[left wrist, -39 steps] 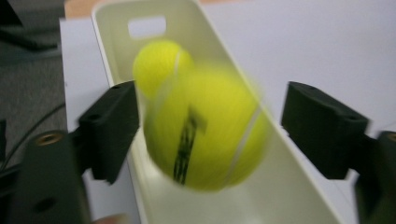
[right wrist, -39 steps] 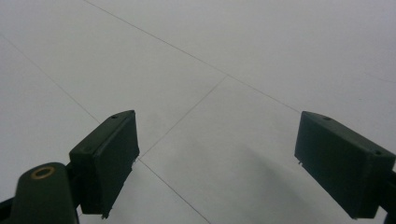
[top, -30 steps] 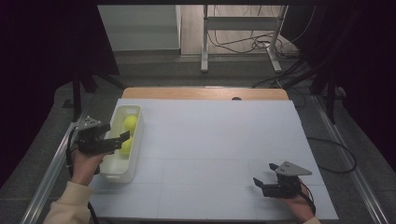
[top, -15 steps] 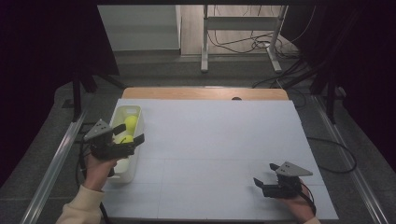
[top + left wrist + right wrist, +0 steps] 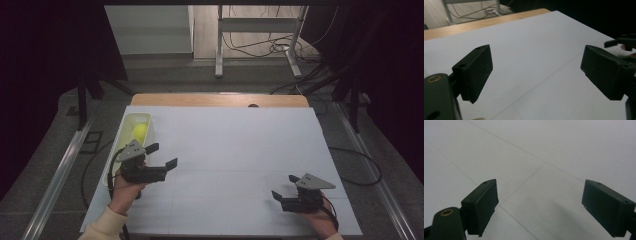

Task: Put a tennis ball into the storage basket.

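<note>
A clear plastic tray (image 5: 129,120) stands along the left edge of the white table top (image 5: 230,145), with a yellow-green ball (image 5: 140,131) in its far end. My left gripper (image 5: 163,155) hovers just right of the tray, pointing right across the table, open and holding nothing. In the left gripper view its jaws (image 5: 536,62) stand wide apart over bare white surface. My right gripper (image 5: 283,186) rests near the front right corner, open and holding nothing, pointing left. The right gripper view shows its jaws (image 5: 539,197) spread above the table's thin grid lines.
A wooden strip (image 5: 220,100) borders the table's far edge. Metal rails (image 5: 55,175) run along both sides, and cables lie on the floor behind. The other gripper (image 5: 624,41) appears far off at the right of the left gripper view.
My left gripper has left the tray, moving right and toward the person, and now points across the table. The right gripper has stayed where it was.
</note>
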Action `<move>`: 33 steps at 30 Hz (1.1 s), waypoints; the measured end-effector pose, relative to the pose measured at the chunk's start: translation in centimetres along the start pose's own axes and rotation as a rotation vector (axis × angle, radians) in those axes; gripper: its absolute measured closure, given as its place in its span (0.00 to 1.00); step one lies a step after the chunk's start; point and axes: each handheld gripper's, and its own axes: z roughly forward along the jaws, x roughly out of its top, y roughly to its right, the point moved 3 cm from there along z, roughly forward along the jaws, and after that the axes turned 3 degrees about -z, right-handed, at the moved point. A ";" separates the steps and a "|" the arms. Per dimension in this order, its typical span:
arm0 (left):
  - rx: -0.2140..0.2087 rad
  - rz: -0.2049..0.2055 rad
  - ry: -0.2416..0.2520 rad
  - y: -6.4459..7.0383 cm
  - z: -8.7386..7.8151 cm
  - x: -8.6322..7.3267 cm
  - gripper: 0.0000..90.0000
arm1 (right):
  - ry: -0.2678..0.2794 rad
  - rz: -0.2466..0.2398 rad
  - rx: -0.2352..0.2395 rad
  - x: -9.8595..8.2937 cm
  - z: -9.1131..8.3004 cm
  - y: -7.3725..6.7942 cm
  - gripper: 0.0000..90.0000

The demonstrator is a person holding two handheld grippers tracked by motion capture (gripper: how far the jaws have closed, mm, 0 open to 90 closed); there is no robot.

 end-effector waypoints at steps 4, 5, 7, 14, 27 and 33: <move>-0.030 0.016 -0.012 1.1 0.7 -0.6 0.13 | 0.001 -0.004 0.001 0.0 -0.1 0.0 0.15; -0.030 0.016 -0.012 1.1 0.7 -0.6 0.13 | 0.001 -0.004 0.001 0.0 -0.1 0.0 0.15; -0.039 0.020 -0.015 1.7 0.9 -0.9 0.13 | -0.001 -0.006 -0.003 0.0 -0.1 0.0 0.15; -0.059 0.028 -0.031 2.7 1.4 -2.4 0.13 | 0.000 -0.006 -0.002 0.0 -0.1 -0.1 0.15; -0.035 0.001 -0.087 2.0 2.2 -5.8 0.13 | 0.020 -0.010 0.045 0.1 -0.4 -0.5 0.15; -0.018 0.002 -0.124 1.9 2.1 -7.4 0.13 | 0.026 -0.022 0.096 0.2 -0.5 -1.2 0.15</move>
